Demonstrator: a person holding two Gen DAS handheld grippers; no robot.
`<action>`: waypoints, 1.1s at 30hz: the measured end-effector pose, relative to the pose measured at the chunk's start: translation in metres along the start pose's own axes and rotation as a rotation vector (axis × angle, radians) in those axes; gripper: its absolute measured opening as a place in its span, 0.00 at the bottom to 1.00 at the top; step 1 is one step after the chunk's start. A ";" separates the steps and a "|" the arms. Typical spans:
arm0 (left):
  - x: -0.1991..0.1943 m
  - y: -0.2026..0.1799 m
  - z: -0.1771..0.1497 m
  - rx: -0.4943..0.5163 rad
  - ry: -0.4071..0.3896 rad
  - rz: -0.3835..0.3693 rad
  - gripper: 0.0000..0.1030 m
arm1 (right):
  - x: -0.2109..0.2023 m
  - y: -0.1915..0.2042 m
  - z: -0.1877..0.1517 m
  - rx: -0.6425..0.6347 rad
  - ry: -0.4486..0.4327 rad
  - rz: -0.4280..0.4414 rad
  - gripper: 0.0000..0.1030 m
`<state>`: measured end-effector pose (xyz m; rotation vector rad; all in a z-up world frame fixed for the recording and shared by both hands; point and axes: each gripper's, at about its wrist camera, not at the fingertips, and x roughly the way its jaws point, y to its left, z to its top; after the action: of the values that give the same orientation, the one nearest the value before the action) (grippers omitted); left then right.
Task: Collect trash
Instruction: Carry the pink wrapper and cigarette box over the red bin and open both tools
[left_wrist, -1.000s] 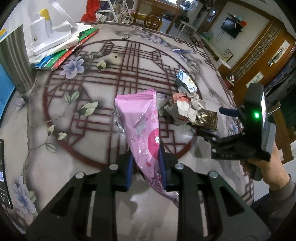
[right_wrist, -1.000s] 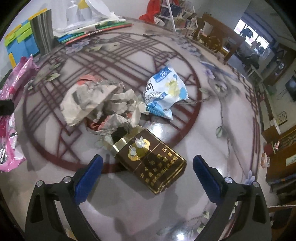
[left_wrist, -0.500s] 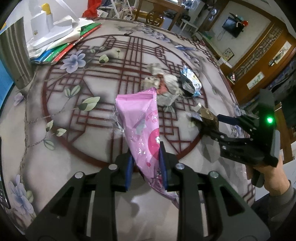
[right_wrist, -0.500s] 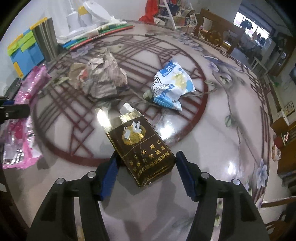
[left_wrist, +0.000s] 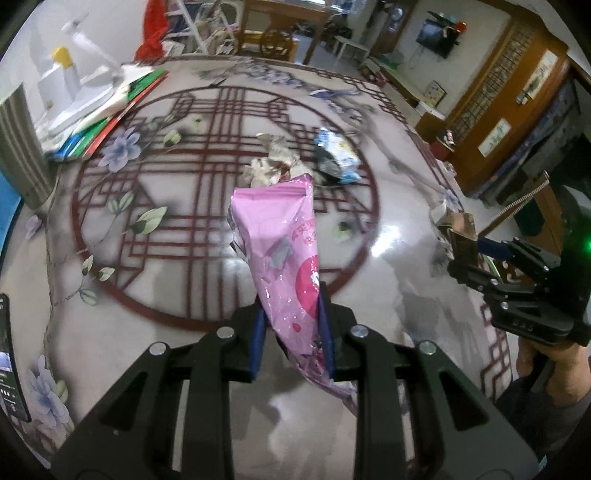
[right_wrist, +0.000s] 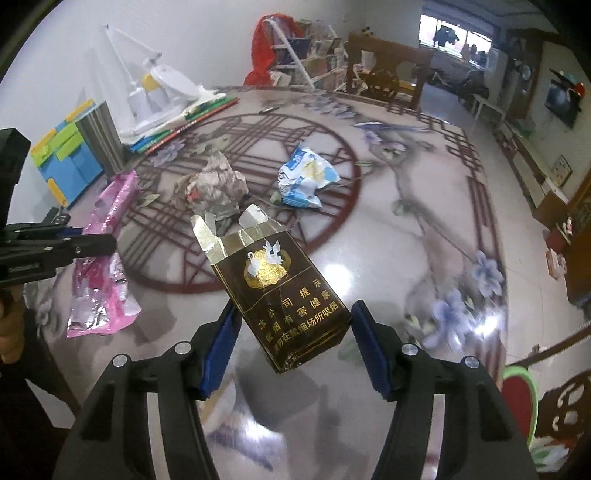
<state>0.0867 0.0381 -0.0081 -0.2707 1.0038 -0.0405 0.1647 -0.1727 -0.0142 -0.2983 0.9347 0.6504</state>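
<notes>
Item one: a brown cigarette pack (right_wrist: 284, 291), its torn gold-foil top open. A gold emblem with two white swans is printed on its face, and gold Chinese characters below; these are legible as a health warning, partly read as 本公司提示 吸烟有害健康. The pack is pinched at its lower end between the blue pads of the right gripper (right_wrist: 295, 345) and is held clear of the table (right_wrist: 406, 221). The jaws have just been closing, with the pack between them.

Item two: a pink foil snack bag (left_wrist: 284, 258) with a darker pink circle and small pink characters, too blurred to be read. It is clamped between the pressed-together fingers of the left gripper (left_wrist: 291, 332), the crimped top standing far of the pads and the tail hanging near them.

Item three: a blue and white wrapper (right_wrist: 304, 179) with yellow print, left lying on the table at the far right of the red circular pattern. A blue numeral on it cannot be read surely.

Item four: a crumpled grey paper wad (right_wrist: 214, 184), lying on the table just left of the wrapper.
</notes>
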 end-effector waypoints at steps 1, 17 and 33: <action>-0.001 -0.004 -0.001 0.010 0.000 -0.004 0.23 | -0.005 -0.001 -0.002 0.006 -0.006 -0.002 0.58; 0.000 -0.070 0.009 0.131 0.006 -0.029 0.23 | -0.064 -0.058 -0.036 0.152 -0.079 -0.035 0.58; 0.026 -0.203 0.030 0.336 0.011 -0.180 0.23 | -0.117 -0.159 -0.090 0.326 -0.136 -0.170 0.58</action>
<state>0.1442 -0.1562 0.0353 -0.0519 0.9643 -0.3712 0.1578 -0.3862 0.0249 -0.0413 0.8584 0.3497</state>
